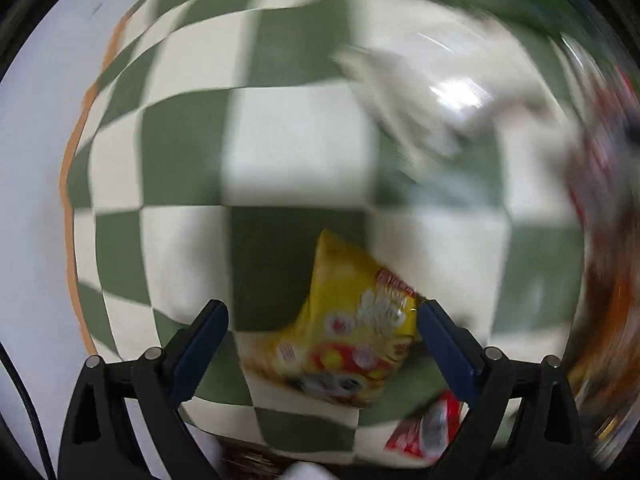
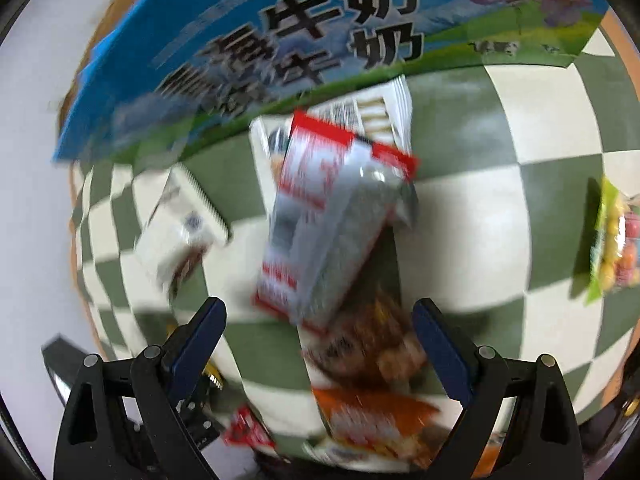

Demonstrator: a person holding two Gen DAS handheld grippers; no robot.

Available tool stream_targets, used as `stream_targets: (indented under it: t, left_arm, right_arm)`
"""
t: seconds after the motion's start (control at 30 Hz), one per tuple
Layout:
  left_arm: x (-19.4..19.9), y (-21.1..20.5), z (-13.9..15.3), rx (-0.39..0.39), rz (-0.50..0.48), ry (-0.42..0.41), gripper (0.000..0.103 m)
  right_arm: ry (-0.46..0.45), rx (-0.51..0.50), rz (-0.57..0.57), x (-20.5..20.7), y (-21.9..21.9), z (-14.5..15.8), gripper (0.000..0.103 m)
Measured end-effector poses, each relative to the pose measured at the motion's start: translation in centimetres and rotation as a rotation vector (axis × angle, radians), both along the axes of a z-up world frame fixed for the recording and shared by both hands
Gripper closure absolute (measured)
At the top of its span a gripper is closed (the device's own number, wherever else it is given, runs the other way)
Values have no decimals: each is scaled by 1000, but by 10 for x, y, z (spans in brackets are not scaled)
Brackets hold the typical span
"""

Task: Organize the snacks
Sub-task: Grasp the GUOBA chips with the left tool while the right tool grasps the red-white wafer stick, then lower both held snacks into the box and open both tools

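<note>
In the left wrist view a yellow snack packet (image 1: 352,332) lies on the green and white checked cloth (image 1: 296,136). My left gripper (image 1: 322,312) stands open over it, the packet between the fingers and close to the right finger (image 1: 444,344); the blur hides whether it touches. A red packet (image 1: 432,428) lies under that finger. In the right wrist view my right gripper (image 2: 320,312) is open above a pile: a red and silver packet (image 2: 332,216), a brown packet (image 2: 372,348) and an orange packet (image 2: 376,424). Nothing is gripped.
A blue and green milk carton box (image 2: 280,52) stands at the back. A white packet (image 2: 184,228) lies left of the pile, a green bag of coloured sweets (image 2: 612,240) at the right edge. A clear plastic container (image 1: 460,100) sits at the right.
</note>
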State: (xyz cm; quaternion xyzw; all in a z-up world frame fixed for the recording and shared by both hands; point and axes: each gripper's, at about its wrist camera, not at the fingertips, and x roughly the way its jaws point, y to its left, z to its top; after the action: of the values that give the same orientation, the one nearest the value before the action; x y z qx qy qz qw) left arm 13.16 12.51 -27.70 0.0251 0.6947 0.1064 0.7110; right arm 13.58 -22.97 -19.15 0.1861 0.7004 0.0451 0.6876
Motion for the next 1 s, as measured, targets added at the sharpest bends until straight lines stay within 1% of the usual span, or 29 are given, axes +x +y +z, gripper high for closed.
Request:
stream_targets:
  t: [0.03,0.07,0.1,0.13,0.17,0.2,0.23,0.27,0.3,0.37,0.43,0.5,0.57,0.6,0.63,0.67,0.7,0.77,0.87,0.9,0.93,0.97,1.0]
  left_arm:
    - [2,12,3,-36,74,-14,6]
    - [3,24,6,-95,148,-21,6]
    - [2,30,8,-133,179,-23,6]
    - [-1,37,12,-172,207,-29,6]
    - [-4,40,17,-182,209,-36,6]
    - [-7,41,20,-184,199,-41,6]
    - [-11,41,22,-189,182,-42,6]
    - [-15,38,22,-193,145,-29,6]
    - [-18,37,22,-191,121,-17,6]
    - [-23,31,12,-188,57,13,6]
    - [-24,22,-2,-183,-4,53,6]
    - [-24,6,-14,-188,-56,97,6]
    - [-23,-11,-25,-203,-104,122,7]
    - [-20,-13,-27,-202,-104,120,12]
    - [-19,-14,-30,-194,-80,110,29]
    - [-19,-14,-30,-203,-48,98,39]
    - [-18,-10,-30,-229,-6,85,39]
    - [-15,4,-26,-270,110,50,41]
    - [-14,22,-21,-279,209,5,41]
    - [-15,26,-21,-295,233,-1,40]
    - [-16,27,-23,-304,245,7,39]
    - [-18,26,-25,-305,240,17,37]
    - [-19,24,-27,-297,223,28,37]
  right_arm:
    - [-1,1,-24,5,2,-4,7]
    - [3,-5,-47,10,5,-10,7]
    - [7,-11,-68,13,7,-14,8]
    - [10,-17,-92,16,10,-20,12]
    - [12,-29,-100,18,13,-24,20]
    - [11,-62,-103,20,16,-27,25]
    - [3,-89,-102,21,17,-27,35]
    - [-7,-105,-91,21,19,-26,41]
    - [-18,-109,-66,21,22,-25,42]
    - [-27,-106,43,19,31,-23,44]
    - [-15,-110,201,15,47,-24,45]
    - [-17,-149,331,9,63,-24,45]
    - [-23,-175,406,7,74,-24,45]
    - [-24,-183,425,7,78,-24,44]
    - [-22,-190,436,8,82,-25,41]
    - [-17,-188,428,10,84,-26,37]
    - [-15,-179,412,10,86,-26,35]
    - [-19,-155,381,11,83,-25,35]
    - [-22,-155,332,14,84,-25,35]
    - [-26,-157,314,14,83,-25,35]
    - [-36,-163,291,14,83,-25,38]
    - [-51,-170,280,13,84,-24,47]
    - [-64,-191,286,12,87,-23,48]
